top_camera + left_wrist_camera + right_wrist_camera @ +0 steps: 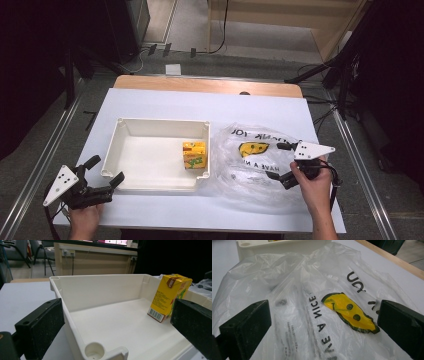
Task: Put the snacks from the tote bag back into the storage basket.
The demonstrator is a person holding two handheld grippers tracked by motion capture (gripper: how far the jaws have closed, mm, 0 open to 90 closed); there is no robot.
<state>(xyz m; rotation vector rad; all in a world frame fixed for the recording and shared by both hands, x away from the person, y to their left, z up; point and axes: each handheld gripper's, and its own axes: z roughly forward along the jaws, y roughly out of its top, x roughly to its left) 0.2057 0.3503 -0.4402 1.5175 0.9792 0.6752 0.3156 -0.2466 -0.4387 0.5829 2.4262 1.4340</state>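
A white plastic tray (130,125) sits mid-table on a white sheet. A yellow juice carton (194,154) stands upright inside it near the right wall, also seen in the left gripper view as the carton (170,296). My left gripper (106,172) is open at the tray's front-left corner (105,352), jaws straddling that corner without touching. A crumpled clear plastic bag (252,165) with a yellow smiley face (349,311) lies right of the tray. My right gripper (280,161) is open over the bag's right side, nothing between its jaws.
The wooden table edge (207,85) runs along the back. Dark stands and cables (345,70) flank the table. A beige cabinet (95,261) stands beyond the tray in the left gripper view. White table surface (165,205) lies in front of the tray.
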